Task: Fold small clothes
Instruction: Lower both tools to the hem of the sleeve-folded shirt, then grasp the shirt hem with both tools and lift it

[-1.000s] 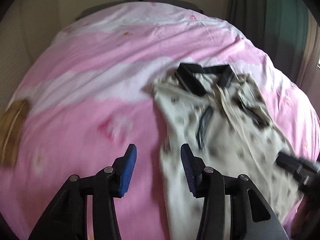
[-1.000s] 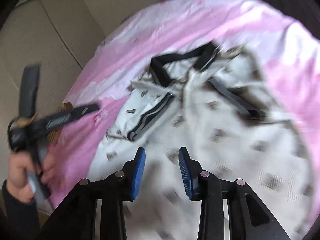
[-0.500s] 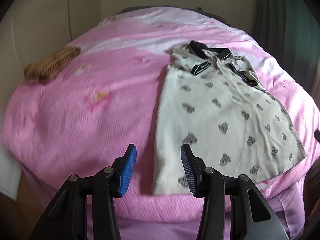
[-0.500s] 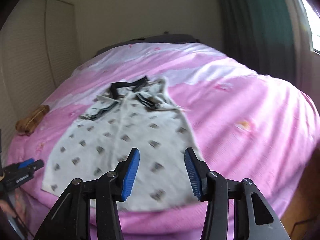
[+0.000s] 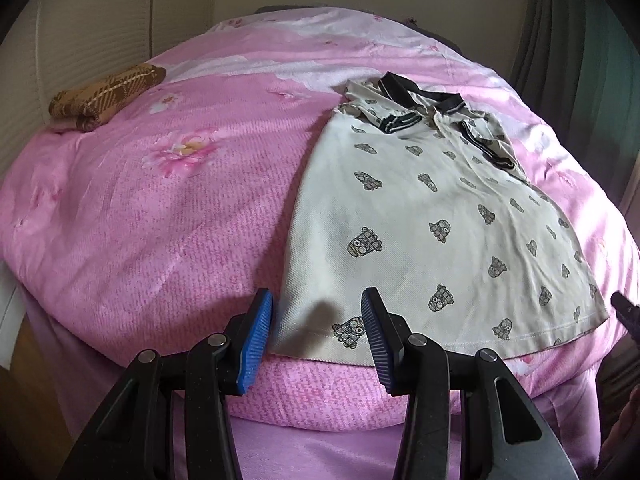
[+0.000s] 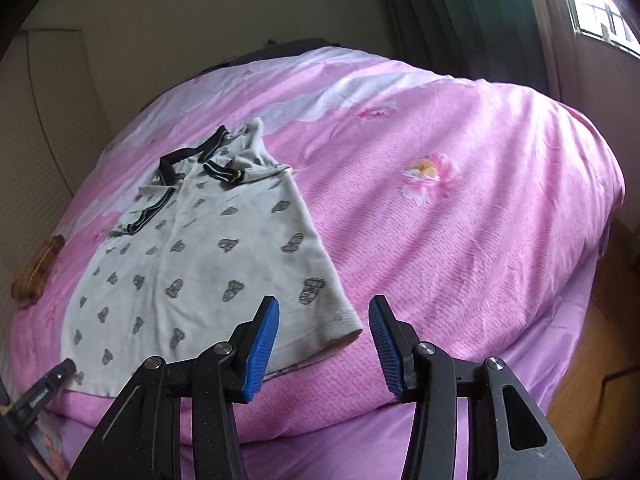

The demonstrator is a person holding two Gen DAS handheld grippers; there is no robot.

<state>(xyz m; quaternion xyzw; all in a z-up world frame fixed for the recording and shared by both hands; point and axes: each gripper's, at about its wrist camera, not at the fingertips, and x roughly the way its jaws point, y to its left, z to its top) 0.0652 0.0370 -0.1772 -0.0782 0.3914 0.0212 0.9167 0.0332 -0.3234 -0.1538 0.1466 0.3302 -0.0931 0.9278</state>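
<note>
The small polo shirt [image 5: 432, 216] lies flat on the pink bed cover [image 5: 160, 220], collar away from us, its two sleeves already laid inward over the chest and its hem at the near edge of the bed. We judge it light, soft and limp: it will sag and crease wherever it is not supported, so we would take it by the two hem corners, pinching both layers. Our left tool [image 5: 316, 336] hovers over the hem's left corner, jaws apart and empty. Our right tool [image 6: 323, 340] hovers just above the hem's right corner, likewise parted with nothing between the pads. A folded brown plaid cloth [image 5: 106, 96] sits well apart, at the far left of the bed.
</note>
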